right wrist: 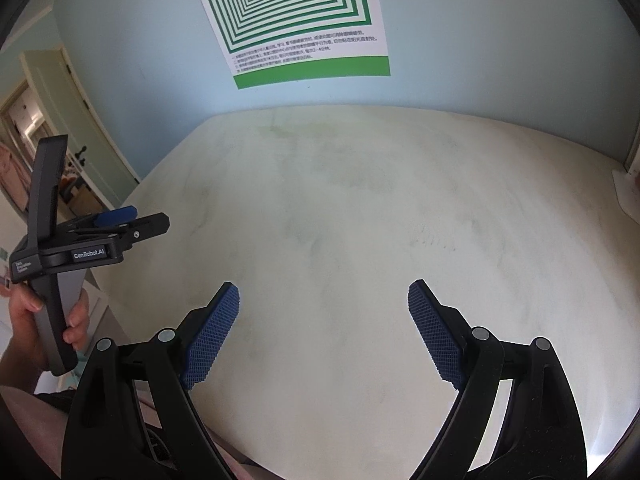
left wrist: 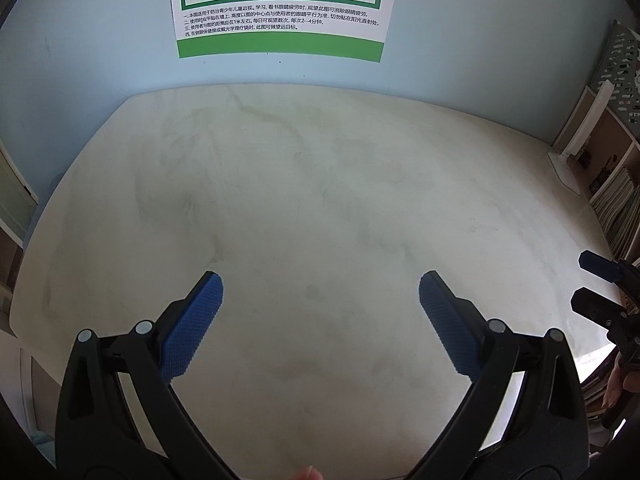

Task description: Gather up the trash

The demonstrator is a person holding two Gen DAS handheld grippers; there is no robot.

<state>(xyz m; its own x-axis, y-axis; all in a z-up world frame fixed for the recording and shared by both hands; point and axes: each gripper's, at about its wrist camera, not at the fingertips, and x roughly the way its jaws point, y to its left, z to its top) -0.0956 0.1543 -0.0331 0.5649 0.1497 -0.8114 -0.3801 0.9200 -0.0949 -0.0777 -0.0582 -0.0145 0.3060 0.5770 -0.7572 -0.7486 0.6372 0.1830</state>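
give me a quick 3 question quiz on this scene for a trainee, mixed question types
1. True or false: the left tongs are shut on a piece of trash.
2. Multiple choice: what hangs on the wall behind the table? A) a clock B) a green and white poster C) a mirror
3. Fill in: in the right wrist view, the right tongs stand ____, with nothing between the pads.

Key:
1. False; they are open and hold nothing, and no trash shows on the table.
2. B
3. open
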